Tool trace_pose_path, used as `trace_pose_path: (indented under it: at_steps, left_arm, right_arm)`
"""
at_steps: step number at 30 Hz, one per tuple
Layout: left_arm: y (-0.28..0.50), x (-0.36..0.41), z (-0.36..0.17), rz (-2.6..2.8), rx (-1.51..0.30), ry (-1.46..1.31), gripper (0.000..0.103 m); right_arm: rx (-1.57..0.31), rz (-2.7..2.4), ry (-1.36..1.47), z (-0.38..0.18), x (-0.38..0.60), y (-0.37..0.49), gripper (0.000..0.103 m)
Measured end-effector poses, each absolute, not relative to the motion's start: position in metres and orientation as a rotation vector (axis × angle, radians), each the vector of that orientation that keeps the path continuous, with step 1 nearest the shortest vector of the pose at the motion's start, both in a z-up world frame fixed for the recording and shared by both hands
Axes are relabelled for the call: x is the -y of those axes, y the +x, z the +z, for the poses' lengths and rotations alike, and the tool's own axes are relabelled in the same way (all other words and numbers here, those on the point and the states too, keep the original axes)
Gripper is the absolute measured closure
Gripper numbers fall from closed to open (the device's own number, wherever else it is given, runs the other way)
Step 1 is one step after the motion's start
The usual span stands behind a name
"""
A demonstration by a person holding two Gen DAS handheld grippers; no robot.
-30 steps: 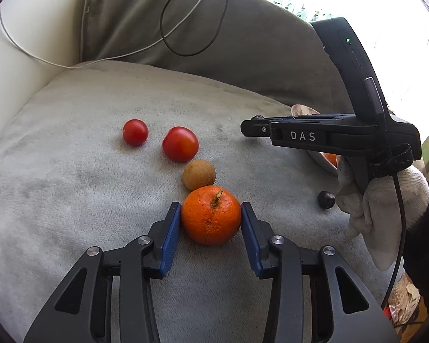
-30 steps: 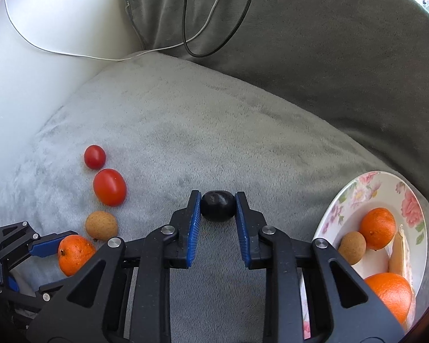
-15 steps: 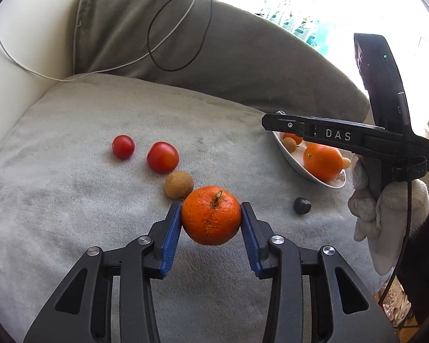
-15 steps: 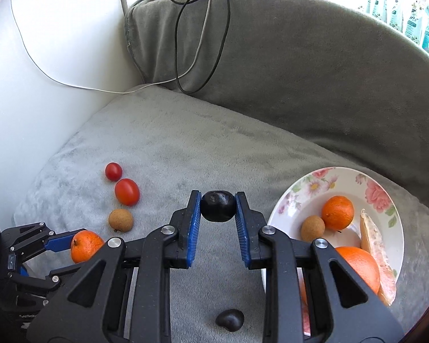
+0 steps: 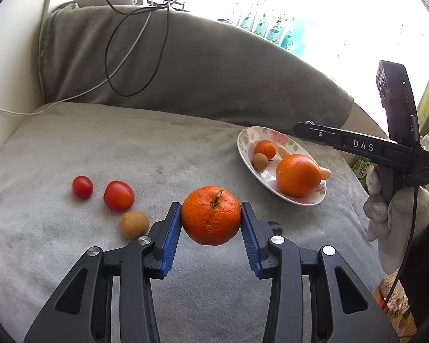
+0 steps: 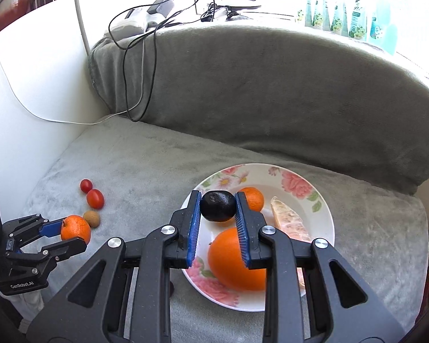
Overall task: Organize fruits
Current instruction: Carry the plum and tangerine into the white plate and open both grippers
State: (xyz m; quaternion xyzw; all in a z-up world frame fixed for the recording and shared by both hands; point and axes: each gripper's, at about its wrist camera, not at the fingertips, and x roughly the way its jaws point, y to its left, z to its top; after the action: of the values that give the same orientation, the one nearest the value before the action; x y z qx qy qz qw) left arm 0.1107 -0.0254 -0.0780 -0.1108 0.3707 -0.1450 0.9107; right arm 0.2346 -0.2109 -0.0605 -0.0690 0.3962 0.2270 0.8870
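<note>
My left gripper (image 5: 211,220) is shut on a mandarin (image 5: 211,215) and holds it above the grey cushion; it also shows in the right wrist view (image 6: 71,233). My right gripper (image 6: 218,210) is shut on a small dark fruit (image 6: 218,206) and holds it above the floral plate (image 6: 324,223). The plate (image 5: 244,150) holds a big orange (image 6: 234,260), a small mandarin (image 6: 254,198), a brown round fruit (image 5: 260,161) and a peeled citrus segment (image 6: 289,217). Two tomatoes (image 5: 119,195) (image 5: 83,187) and a brown round fruit (image 5: 134,224) lie on the cushion to the left.
Another small dark fruit (image 5: 275,226) lies on the cushion behind my left finger. The grey backrest (image 6: 271,91) rises behind, with black and white cables (image 5: 134,54) draped over it. A white wall (image 6: 28,85) bounds the left side.
Both grippers have lifted with their fruit. The right gripper has moved right, over the plate. The left gripper has risen and drawn back, so the plate now shows.
</note>
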Motion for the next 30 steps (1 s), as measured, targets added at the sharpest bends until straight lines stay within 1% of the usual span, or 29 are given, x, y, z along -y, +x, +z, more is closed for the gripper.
trace_pose_path:
  at_steps: [11,21,30]
  left_arm:
    - [0.146,0.061,-0.070,-0.373,-0.753,-0.201,0.064]
    - [0.175,0.092,-0.076,-0.426,-0.780,-0.171,0.064]
    - [0.194,0.103,-0.084,-0.431,-0.806,-0.167,0.064]
  right_arm:
    - [-0.828,0.418,-0.115,-0.059,0.244,0.251,0.078]
    - [-0.879,0.416,-0.057,-0.077,0.256,0.277,0.078]
    - [-0.904,0.414,-0.037,-0.089,0.258,0.295,0.078]
